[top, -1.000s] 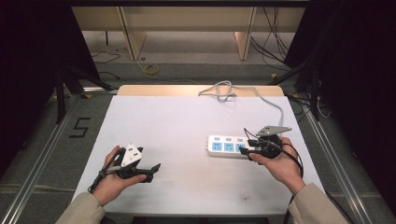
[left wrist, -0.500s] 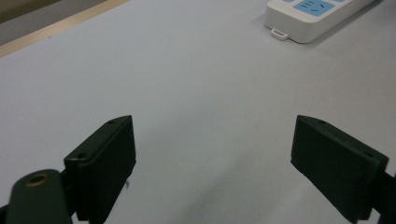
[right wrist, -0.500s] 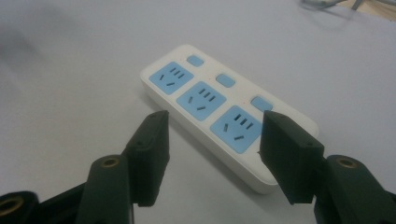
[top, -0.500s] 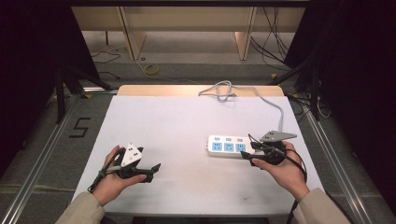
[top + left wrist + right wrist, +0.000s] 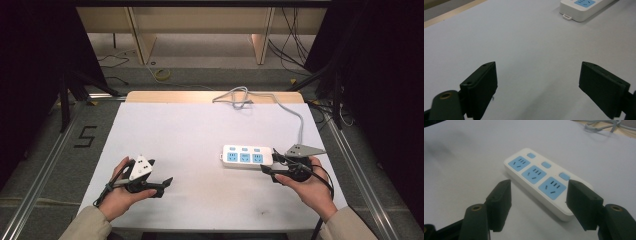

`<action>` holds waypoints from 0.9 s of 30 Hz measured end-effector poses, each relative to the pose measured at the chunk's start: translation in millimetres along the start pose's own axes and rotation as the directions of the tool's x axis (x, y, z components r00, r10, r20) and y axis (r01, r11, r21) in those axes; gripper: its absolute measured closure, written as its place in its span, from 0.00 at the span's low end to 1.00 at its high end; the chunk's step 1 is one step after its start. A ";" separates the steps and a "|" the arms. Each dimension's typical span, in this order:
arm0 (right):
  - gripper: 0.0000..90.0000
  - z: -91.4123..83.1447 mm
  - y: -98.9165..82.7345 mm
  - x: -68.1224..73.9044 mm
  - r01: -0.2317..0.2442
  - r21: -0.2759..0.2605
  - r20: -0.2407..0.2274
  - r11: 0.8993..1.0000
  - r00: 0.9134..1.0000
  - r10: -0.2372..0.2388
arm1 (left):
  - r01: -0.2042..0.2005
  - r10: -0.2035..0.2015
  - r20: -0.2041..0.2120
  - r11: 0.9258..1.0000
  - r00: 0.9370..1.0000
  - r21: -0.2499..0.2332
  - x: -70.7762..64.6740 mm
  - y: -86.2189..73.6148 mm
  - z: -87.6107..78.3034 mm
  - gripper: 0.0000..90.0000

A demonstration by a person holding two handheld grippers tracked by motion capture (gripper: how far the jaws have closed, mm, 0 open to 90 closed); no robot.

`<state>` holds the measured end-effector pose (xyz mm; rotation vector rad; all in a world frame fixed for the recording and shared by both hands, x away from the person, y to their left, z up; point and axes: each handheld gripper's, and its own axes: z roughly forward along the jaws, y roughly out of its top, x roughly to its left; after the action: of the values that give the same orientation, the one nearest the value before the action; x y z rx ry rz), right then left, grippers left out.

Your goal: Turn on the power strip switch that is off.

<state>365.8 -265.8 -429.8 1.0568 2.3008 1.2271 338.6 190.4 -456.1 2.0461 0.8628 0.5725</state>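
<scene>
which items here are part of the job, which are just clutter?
In play:
- power strip, white with blue sockets
- its grey cord
- right hand-held gripper, jaws just opened, at the strip's end, nothing gripped

Idle or background:
- left hand-held gripper, open over bare table
- floor cables

Light fell evenly from above on the white table (image 5: 200, 130); surroundings stayed dark, shadows were soft, and both gripper views looked slightly soft and grainy
</scene>
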 end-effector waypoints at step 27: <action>0.34 -17.3 -29.5 -2.0 -0.031 -0.039 -0.009 0.999 1.000 0.030 | -0.004 0.004 0.024 1.000 1.000 0.010 -2.6 -5.2 -6.3 0.17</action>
<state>343.7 -287.7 -444.0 1.0792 2.2654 1.2846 330.8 193.9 -457.1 2.0598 0.8491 0.5459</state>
